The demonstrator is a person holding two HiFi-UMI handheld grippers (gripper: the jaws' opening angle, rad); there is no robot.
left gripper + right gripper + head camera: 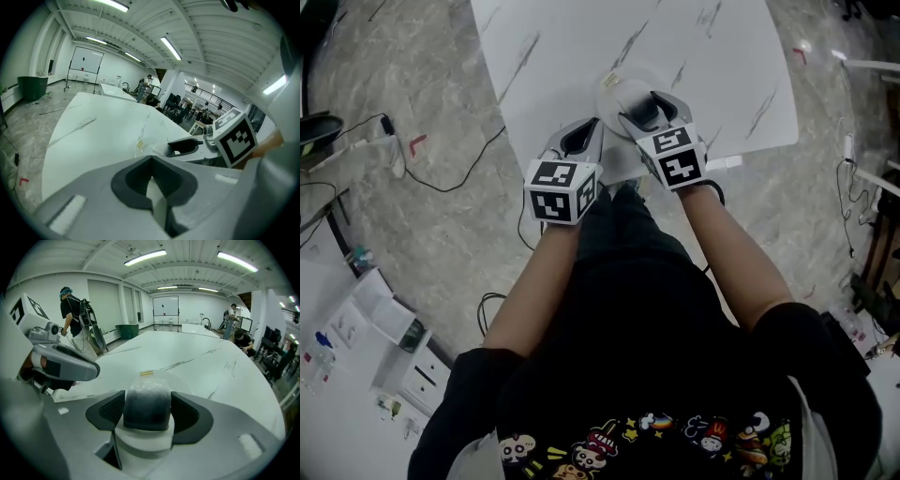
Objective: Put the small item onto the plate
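My right gripper (648, 112) is shut on the small item (146, 401), a dark rounded piece with a frosted top that fills the gap between the pads. It hangs at the near rim of a clear plate (617, 86) on the white marble table (581, 47). In the right gripper view the plate (183, 381), marked by a yellow sticker, lies just beyond the item. My left gripper (581, 141) is to the left of the plate near the table's front edge, shut with nothing in it; its pads (136, 180) meet at the tip. The right gripper (187, 146) shows there too.
The table's front edge (609, 173) runs just under both grippers. Cables and a power strip (394, 150) lie on the floor at left, white shelving (394, 347) at lower left. A person with a cart (75, 319) stands far off.
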